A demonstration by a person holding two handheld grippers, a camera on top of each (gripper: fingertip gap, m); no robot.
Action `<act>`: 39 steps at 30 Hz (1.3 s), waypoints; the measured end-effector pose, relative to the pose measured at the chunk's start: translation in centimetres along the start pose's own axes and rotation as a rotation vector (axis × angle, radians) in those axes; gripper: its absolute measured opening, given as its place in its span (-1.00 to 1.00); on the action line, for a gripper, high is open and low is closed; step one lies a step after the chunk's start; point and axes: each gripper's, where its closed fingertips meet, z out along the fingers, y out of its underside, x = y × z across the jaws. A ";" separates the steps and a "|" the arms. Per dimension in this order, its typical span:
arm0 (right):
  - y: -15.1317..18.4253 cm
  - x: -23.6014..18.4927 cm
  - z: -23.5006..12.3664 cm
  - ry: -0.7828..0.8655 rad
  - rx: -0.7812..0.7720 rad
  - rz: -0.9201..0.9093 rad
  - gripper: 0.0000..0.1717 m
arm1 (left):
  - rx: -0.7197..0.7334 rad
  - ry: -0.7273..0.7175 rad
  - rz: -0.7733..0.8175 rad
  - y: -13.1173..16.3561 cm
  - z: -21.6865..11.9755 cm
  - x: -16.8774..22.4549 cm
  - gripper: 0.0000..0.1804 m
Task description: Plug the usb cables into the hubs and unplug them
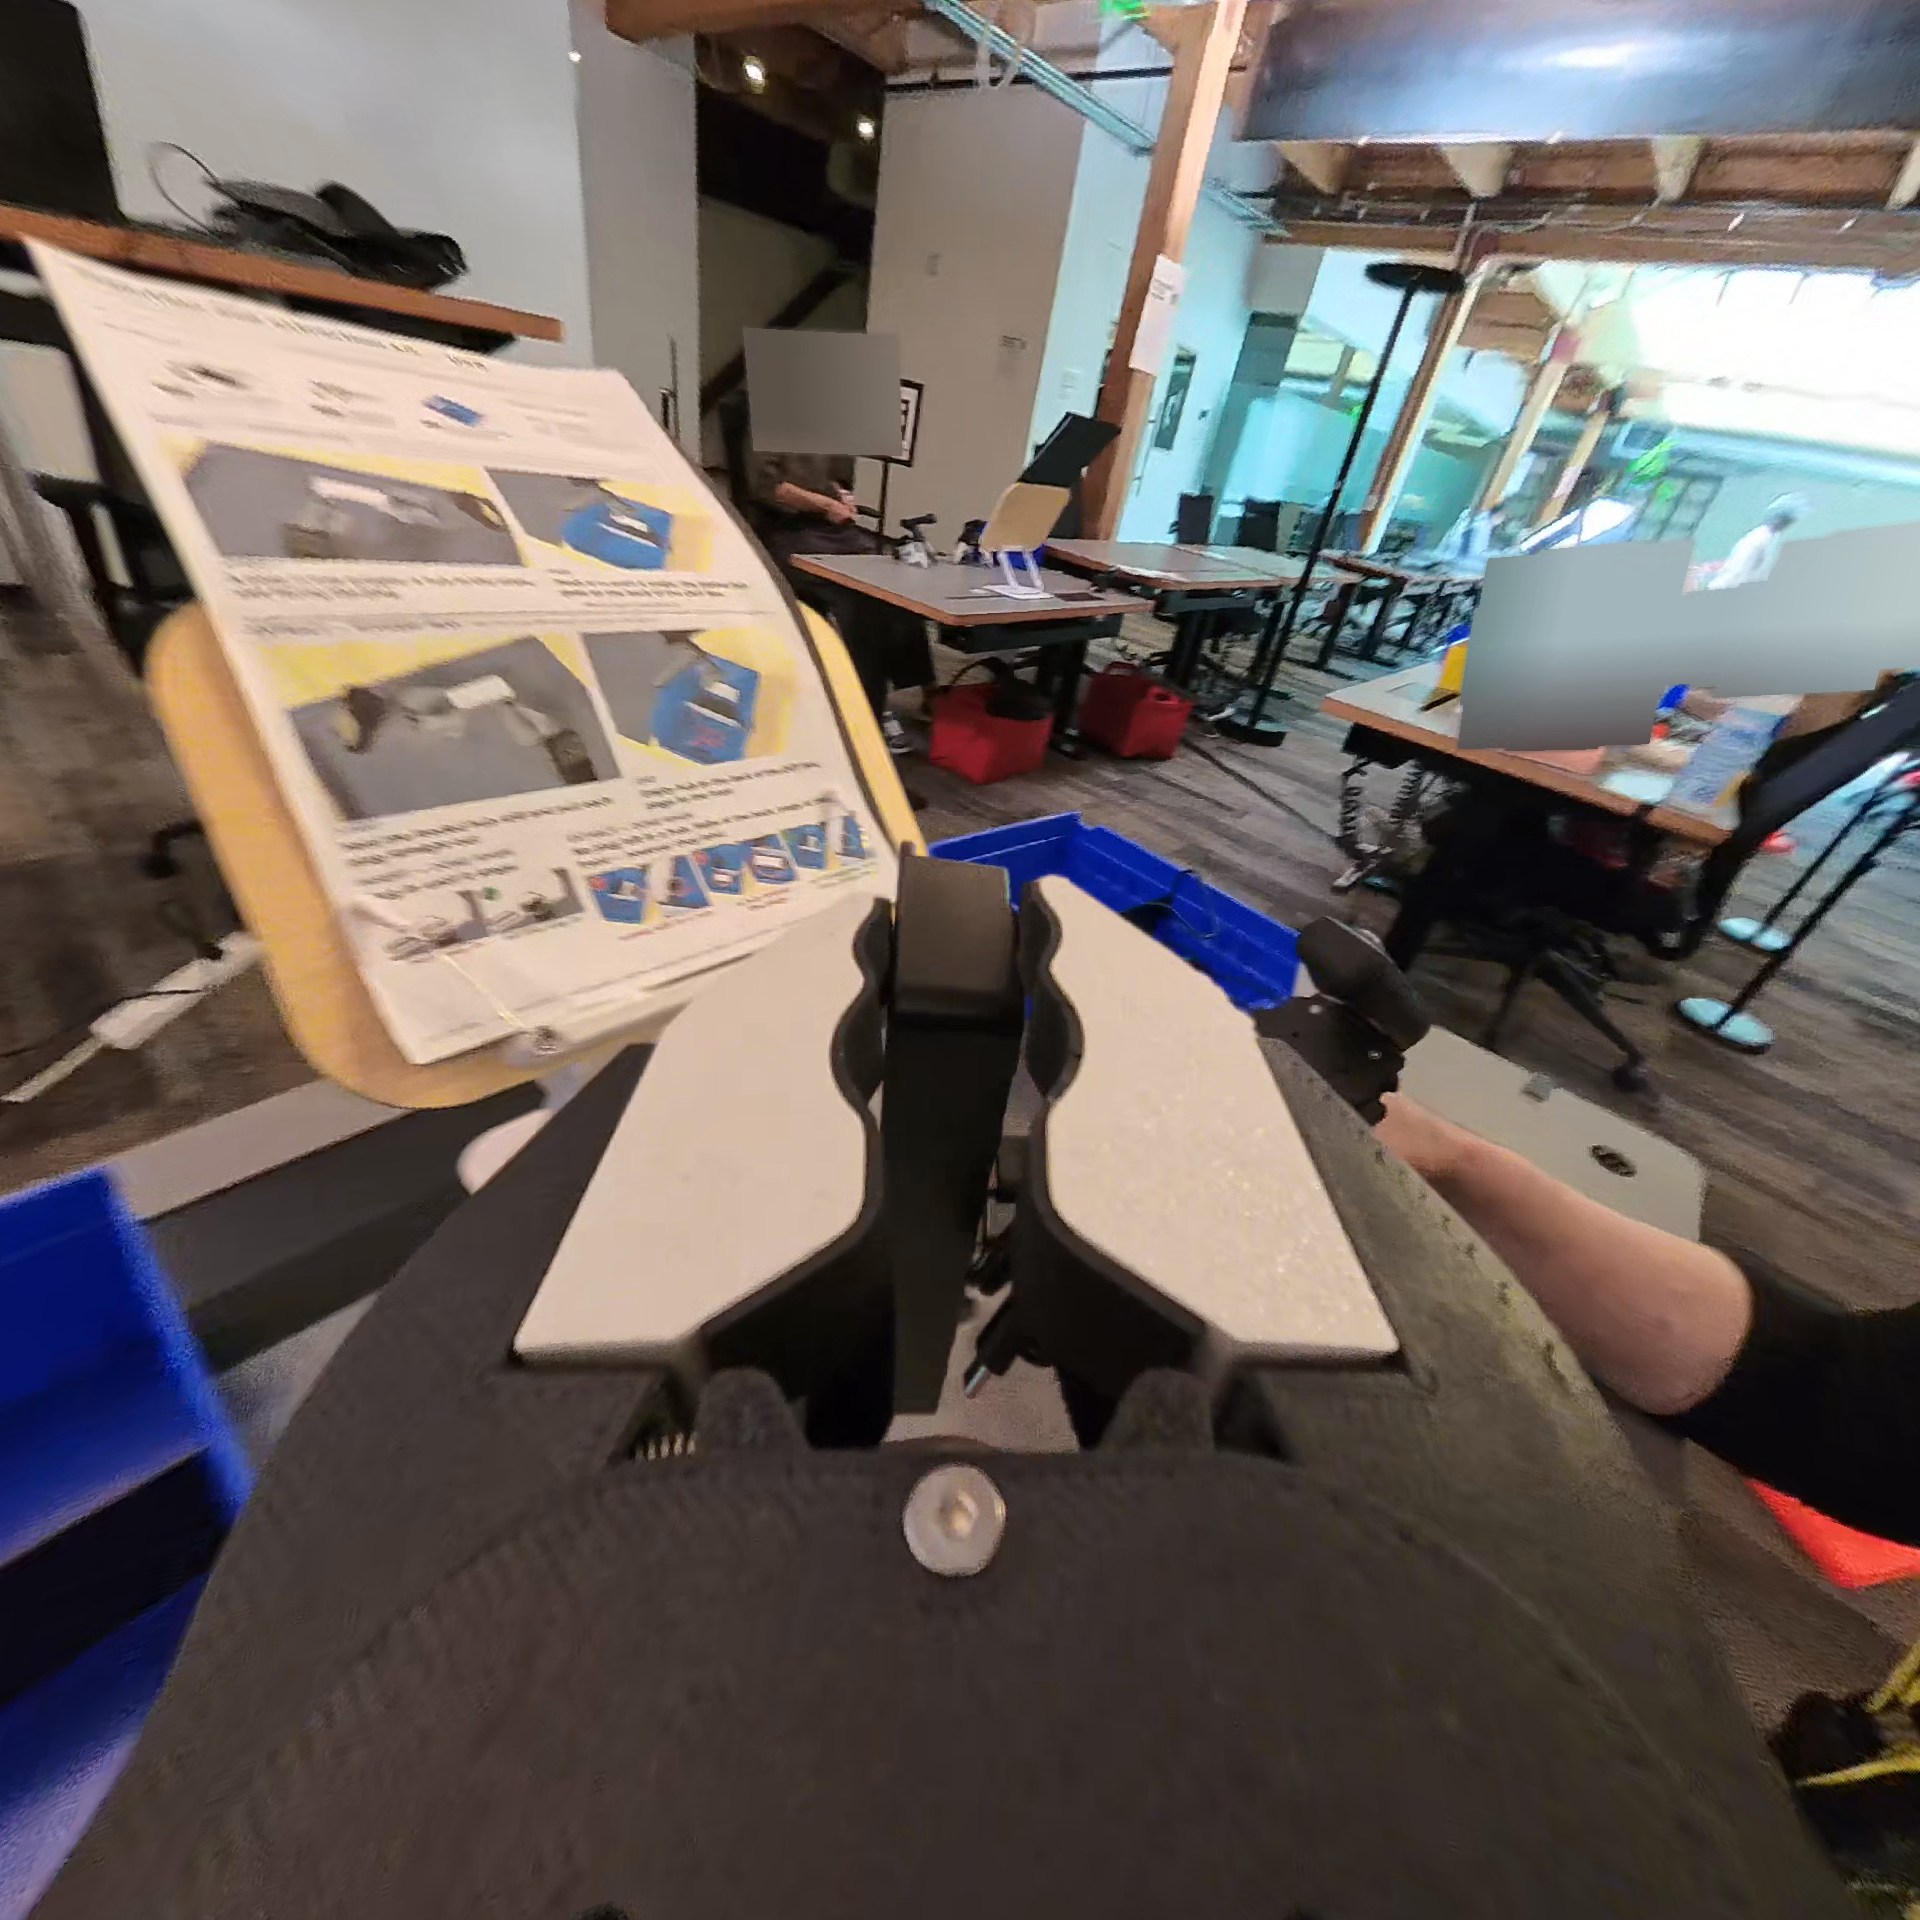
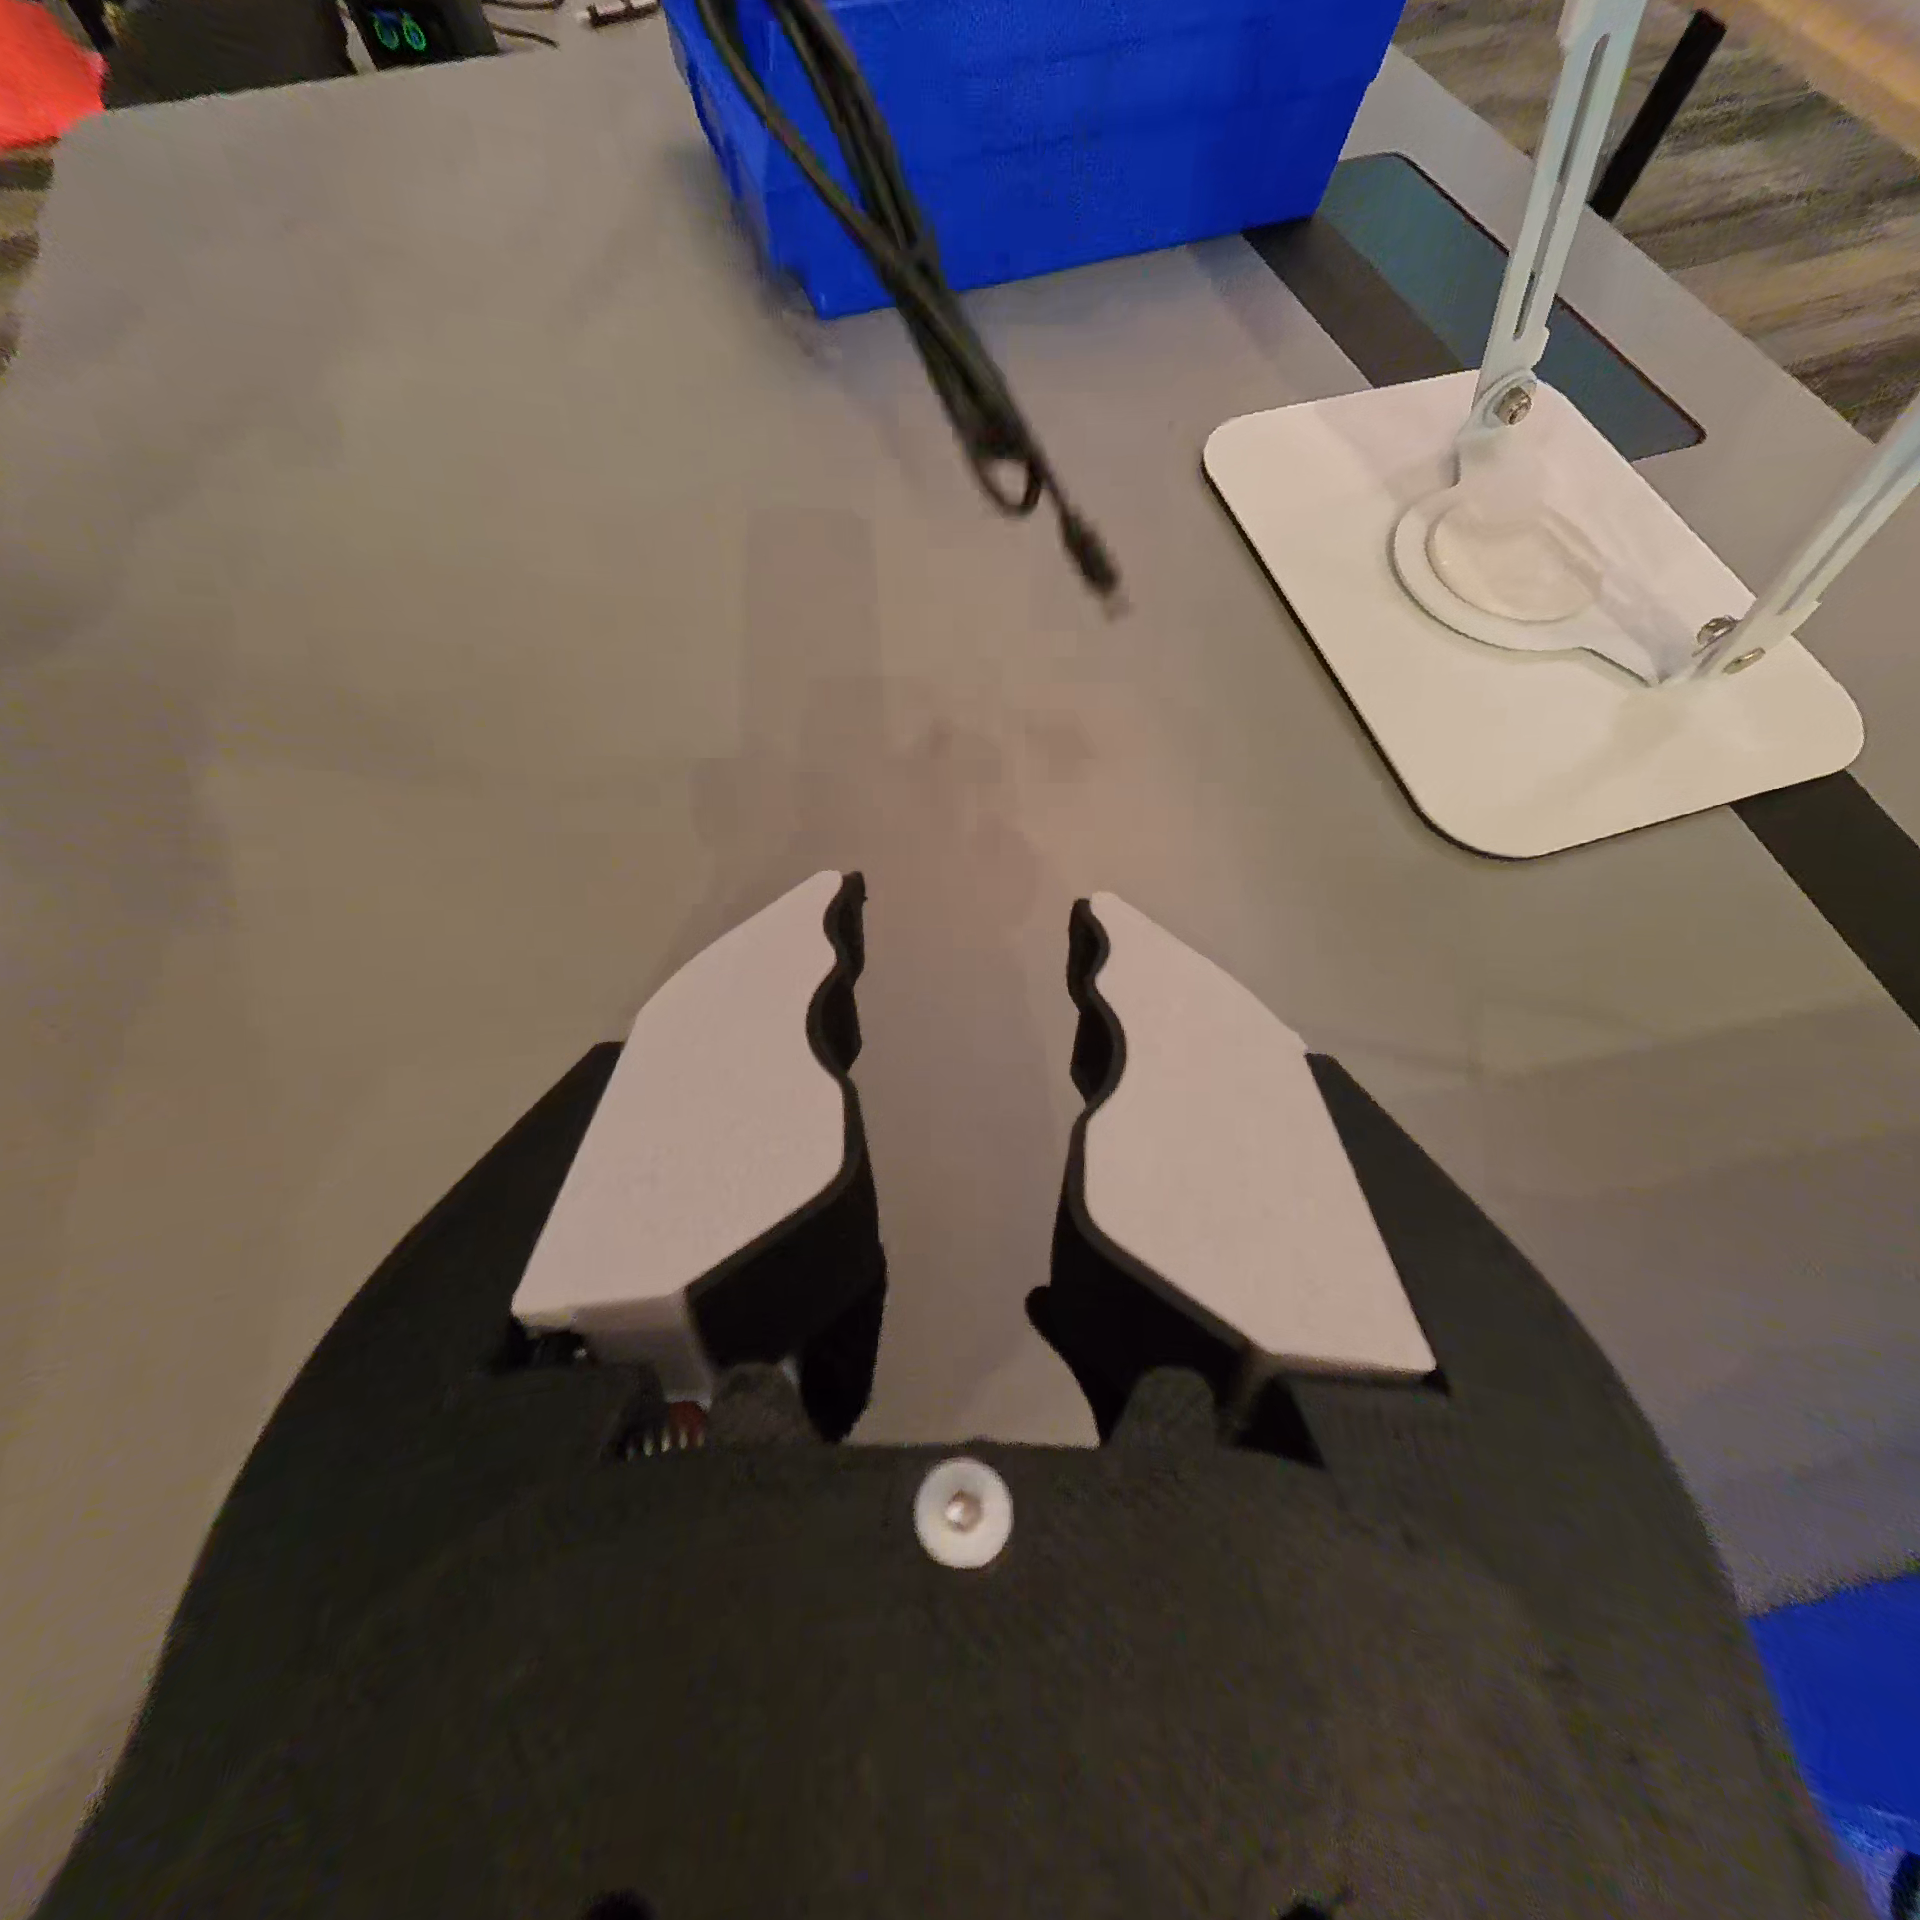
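Closest to my left lens, the left gripper (image 1: 956, 914) is clamped on a flat black bar, which by the task I take for a USB hub (image 1: 951, 1091). Both wavy black pads press its sides, its rounded end sticks out just past the fingertips, and its length runs back between the fingers toward the camera. I have this gripper raised and pointing out into the room. Behind its tip, left of centre, an instruction sheet (image 1: 447, 644) leans on a pale wooden stand (image 1: 208, 748). A blue bin (image 1: 1143, 894) sits just beyond the right finger, and a second blue bin (image 1: 94, 1382) fills the lower left edge. Right of my fingers I see a forearm (image 1: 1558, 1257) reaching in, with the black body of the other gripper at its far end; its fingers are not visible from here.

On the right lens, the right gripper (image 2: 966, 894) stands open, its pads apart with only bare grey desk (image 2: 364, 623) showing between them. It holds nothing. Ahead of it, well apart, a bundle of black USB cables (image 2: 935, 301) hangs out over the front of a blue bin (image 2: 1091, 135) and trails down, one plug end (image 2: 1096, 577) blurred above the desk surface. To the right stands the white base plate (image 2: 1538, 623) of the stand, resting on the desk.
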 end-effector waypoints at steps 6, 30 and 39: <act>-1.2 0.3 -1.6 0.008 0.075 0.026 -0.55 | -0.046 0.095 -0.276 9.3 5.3 0.2 -0.75; -0.4 -6.3 7.3 -0.114 -0.108 -0.054 -0.36 | -0.091 -0.057 -0.697 25.1 3.4 -7.2 -0.74; -1.1 -6.7 8.4 -0.099 -0.099 -0.061 -0.35 | -0.193 -0.068 -0.717 27.9 3.7 -5.7 -0.75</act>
